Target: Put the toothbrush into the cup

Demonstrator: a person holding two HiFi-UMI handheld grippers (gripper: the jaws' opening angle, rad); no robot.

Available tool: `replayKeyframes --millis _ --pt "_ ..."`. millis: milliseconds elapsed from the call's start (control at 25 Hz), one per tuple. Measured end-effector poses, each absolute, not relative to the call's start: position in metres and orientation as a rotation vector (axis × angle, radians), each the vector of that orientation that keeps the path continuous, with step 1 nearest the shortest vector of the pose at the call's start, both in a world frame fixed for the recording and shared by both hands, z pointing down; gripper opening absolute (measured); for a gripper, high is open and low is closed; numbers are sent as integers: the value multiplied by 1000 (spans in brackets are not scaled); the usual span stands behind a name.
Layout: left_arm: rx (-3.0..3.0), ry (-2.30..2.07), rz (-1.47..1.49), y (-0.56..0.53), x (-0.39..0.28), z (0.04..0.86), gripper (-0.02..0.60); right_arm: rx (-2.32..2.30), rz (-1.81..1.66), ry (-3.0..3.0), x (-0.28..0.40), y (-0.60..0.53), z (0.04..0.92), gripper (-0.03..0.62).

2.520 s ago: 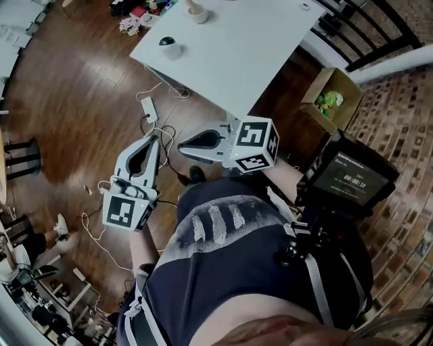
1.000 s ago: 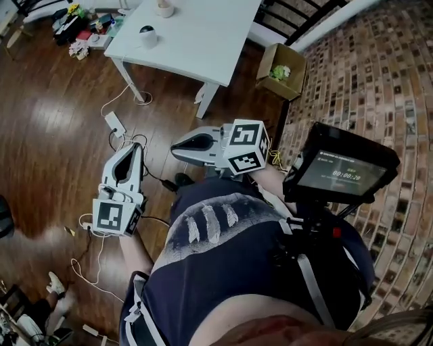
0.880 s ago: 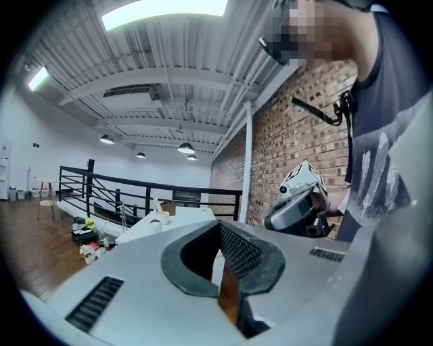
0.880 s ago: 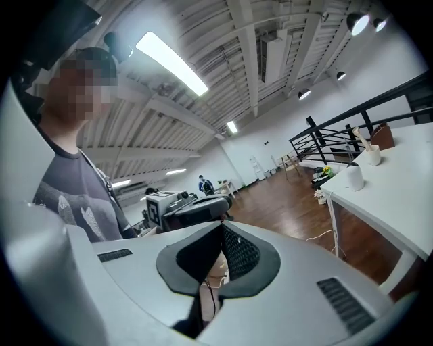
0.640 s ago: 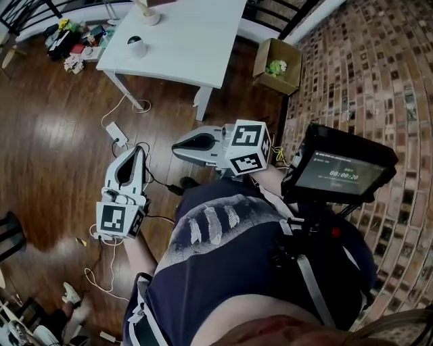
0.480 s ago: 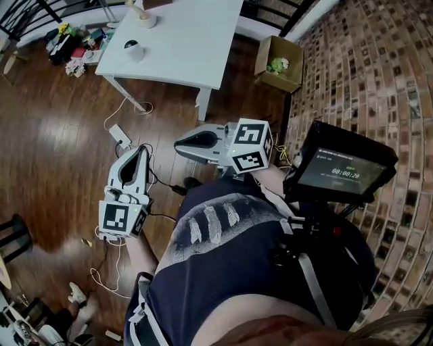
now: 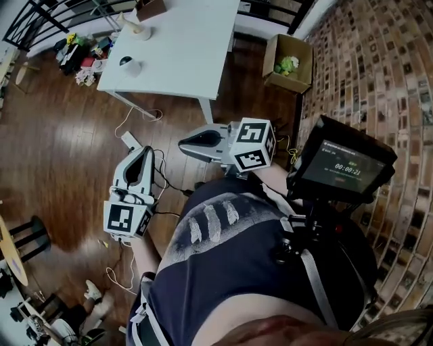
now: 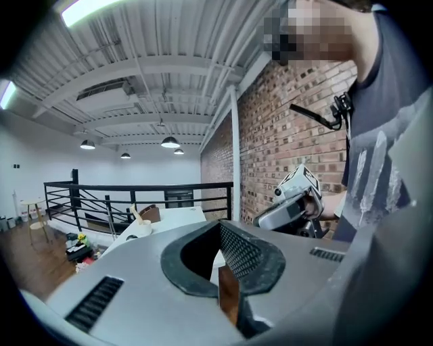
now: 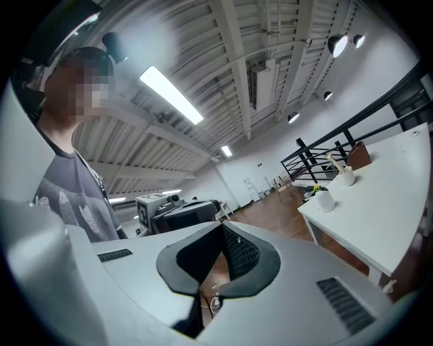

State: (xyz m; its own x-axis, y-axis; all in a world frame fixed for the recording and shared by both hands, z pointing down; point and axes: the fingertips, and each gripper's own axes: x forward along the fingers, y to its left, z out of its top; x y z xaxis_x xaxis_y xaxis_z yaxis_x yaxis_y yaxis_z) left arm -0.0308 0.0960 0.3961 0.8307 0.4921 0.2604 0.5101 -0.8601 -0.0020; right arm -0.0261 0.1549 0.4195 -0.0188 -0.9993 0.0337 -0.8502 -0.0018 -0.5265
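Observation:
Both grippers are held in front of my body above the wooden floor, well short of the white table (image 7: 193,47). My left gripper (image 7: 146,150) (image 8: 220,226) is shut with nothing in it. My right gripper (image 7: 183,143) (image 9: 222,226) is shut and empty too, pointing left. On the table's far end stands a small white cup (image 7: 141,30) (image 9: 346,178) with a pale stick (image 9: 333,162) leaning in it. A second white cup with a dark top (image 7: 129,65) (image 9: 326,199) stands nearer. No toothbrush can be made out for sure.
A brown box (image 7: 150,9) sits on the table's far corner. A cardboard box with something green in it (image 7: 291,55) stands by the brick wall. Cables and a power strip (image 7: 132,140) lie on the floor. A black railing (image 8: 101,196) runs behind the table. A screen (image 7: 345,167) hangs at my chest.
The table has come lower and nearer in the head view as I move toward it. Both grippers travel along with me, still shut and empty.

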Motion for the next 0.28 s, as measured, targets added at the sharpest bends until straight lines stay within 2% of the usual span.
replayKeyframes --millis 280 --pt "-2914 -821 -463 134 -14 403 -17 -1930 -598 1900 -12 191 430 0"
